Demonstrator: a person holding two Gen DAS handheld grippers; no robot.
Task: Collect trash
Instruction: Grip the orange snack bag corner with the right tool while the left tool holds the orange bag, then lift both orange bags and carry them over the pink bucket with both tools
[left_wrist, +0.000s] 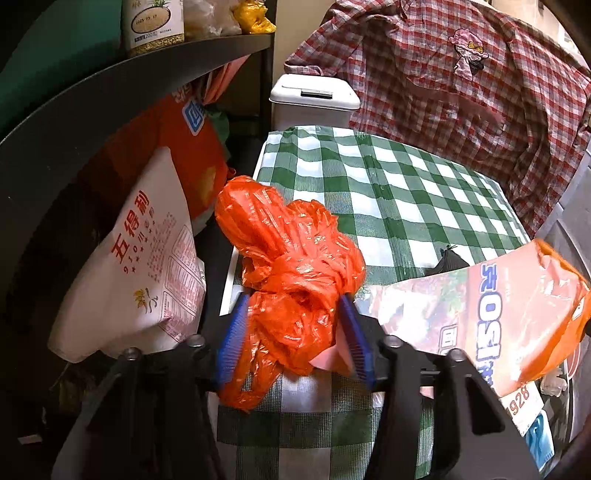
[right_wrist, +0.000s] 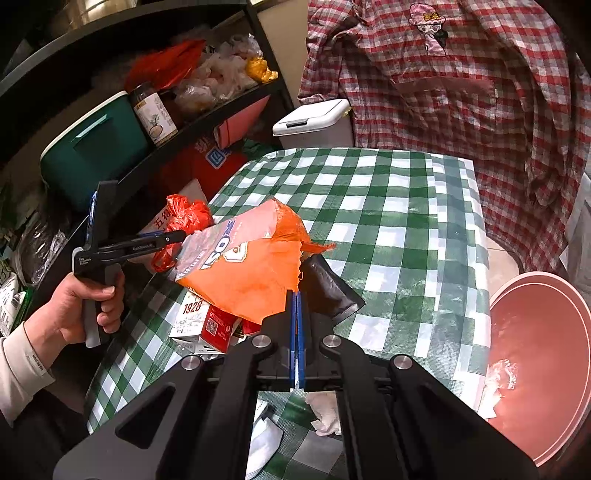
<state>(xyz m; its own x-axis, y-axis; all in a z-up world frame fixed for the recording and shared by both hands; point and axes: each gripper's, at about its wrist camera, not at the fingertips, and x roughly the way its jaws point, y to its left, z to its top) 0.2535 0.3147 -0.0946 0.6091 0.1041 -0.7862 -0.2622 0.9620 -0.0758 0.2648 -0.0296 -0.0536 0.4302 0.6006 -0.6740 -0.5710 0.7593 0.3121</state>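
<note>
Firstly, the left wrist view shows one crumpled orange plastic bag (left_wrist: 291, 269) between the two blue pads of the left gripper (left_wrist: 293, 321). The jaws stand partly apart and the pads press the bag on both sides, so they grip it. The bag is knotted, shiny and full of folds, and it hangs just above the left edge of the desk (left_wrist: 399, 192), which is covered with a green and white checked cloth. At the right there is one torn snack packet (left_wrist: 491, 314), orange and pink with blue letters. Left of the desk I count one white flour bag (left_wrist: 147, 266) with red characters, under a dark shelf (left_wrist: 122, 85) that carries one jar (left_wrist: 153, 26). Behind the desk stand one white bin (left_wrist: 314, 99) with a closed lid and one red checked shirt (left_wrist: 461, 92).

Next, the right wrist view shows the right gripper (right_wrist: 296, 295) with its jaws fully closed on the lower edge of the same torn packet, which is lifted over the middle of the desk. Under it lie one red and white carton (right_wrist: 207, 325) and one black pouch (right_wrist: 328, 288). One crumpled white tissue (right_wrist: 325, 413) lies near the front edge. One pink basin (right_wrist: 539, 354) stands at the right, beside the desk. One hand (right_wrist: 74, 310) holds the left gripper with the orange bag at the left side.
</note>
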